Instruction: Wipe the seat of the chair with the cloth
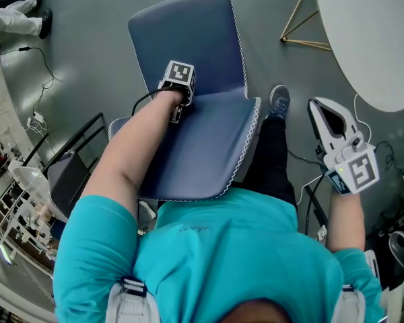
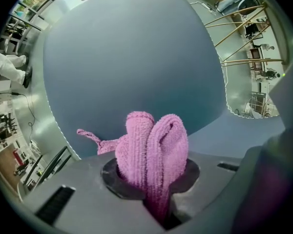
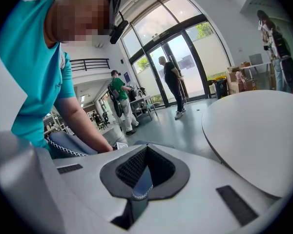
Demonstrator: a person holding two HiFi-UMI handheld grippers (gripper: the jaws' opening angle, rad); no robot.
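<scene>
The blue chair with white stitched edges stands below me, its seat (image 1: 205, 147) running back to the upright backrest (image 1: 188, 39). My left gripper (image 1: 178, 103) is down at the back of the seat, where it meets the backrest. In the left gripper view it (image 2: 154, 191) is shut on a folded pink cloth (image 2: 151, 147), which bulges out of the jaws toward the backrest (image 2: 132, 57). In the head view the cloth is hidden under the gripper. My right gripper (image 1: 315, 106) hangs over the floor to the chair's right, shut (image 3: 144, 174) and holding nothing.
A white round table (image 1: 380, 32) with gold legs (image 1: 299, 19) stands to the right. My leg and shoe (image 1: 278, 101) are beside the chair. A black frame (image 1: 74, 157) and cables lie at the left. Two people (image 3: 173, 84) stand near glass doors.
</scene>
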